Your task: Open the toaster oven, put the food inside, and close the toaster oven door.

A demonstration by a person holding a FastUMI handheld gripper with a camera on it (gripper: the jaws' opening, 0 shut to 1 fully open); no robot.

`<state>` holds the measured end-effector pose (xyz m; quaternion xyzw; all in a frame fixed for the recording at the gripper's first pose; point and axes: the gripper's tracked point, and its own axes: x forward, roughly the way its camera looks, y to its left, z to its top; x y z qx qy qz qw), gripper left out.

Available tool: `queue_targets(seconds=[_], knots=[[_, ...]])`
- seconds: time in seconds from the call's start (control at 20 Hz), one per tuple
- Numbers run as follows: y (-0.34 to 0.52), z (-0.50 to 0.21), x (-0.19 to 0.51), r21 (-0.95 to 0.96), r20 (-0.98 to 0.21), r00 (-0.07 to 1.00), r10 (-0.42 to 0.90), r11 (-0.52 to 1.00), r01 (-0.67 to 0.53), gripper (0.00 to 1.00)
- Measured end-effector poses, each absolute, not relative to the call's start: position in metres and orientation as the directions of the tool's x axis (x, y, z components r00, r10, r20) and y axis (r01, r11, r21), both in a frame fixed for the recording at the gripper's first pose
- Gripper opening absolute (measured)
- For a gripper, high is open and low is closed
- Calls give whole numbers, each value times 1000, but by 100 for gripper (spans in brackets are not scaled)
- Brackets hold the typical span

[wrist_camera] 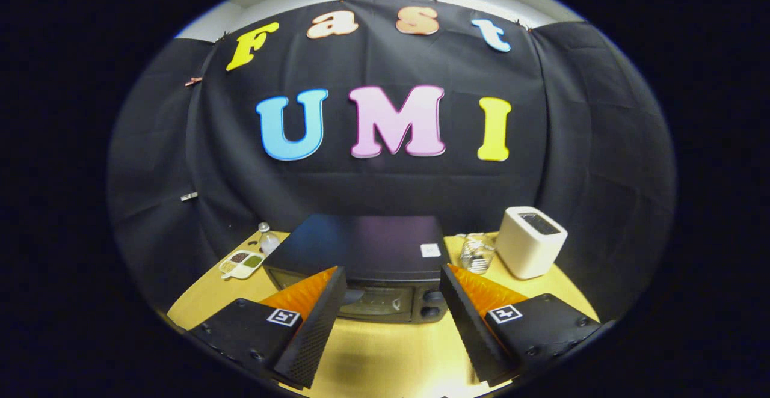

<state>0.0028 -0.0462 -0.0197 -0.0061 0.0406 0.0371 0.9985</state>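
Hand-held gripper (392, 287): 2 black fingers (313, 332) with fine ribbed inner pads, tapering to blunt tips, standing parted. Bright orange ridged panels along the upper outer face of each finger. Behind these, 2 black boxy blocks with rounded corners, matte finish, small round screw recesses near the edges. 1 square white tag with a black fiducial pattern on top of each block, close to the orange part. Left and right halves mirrored in shape and colour

Yellow wooden worktop (385, 356) carries black toaster oven (361, 254) at centre; white toaster (529, 243), glass jar (476, 252) one side; divided dish (242, 263), small bottle (266, 238) the other.
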Motion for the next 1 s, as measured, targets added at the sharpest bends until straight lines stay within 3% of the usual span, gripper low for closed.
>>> queue_targets(seconds=[0.45, 1.0], knots=[[-90, 21, -63, 20, 4, 1000, -7, 1000, 6, 97], [-65, 25, -68, 16, 9, 999, 38, 999, -38, 97]])
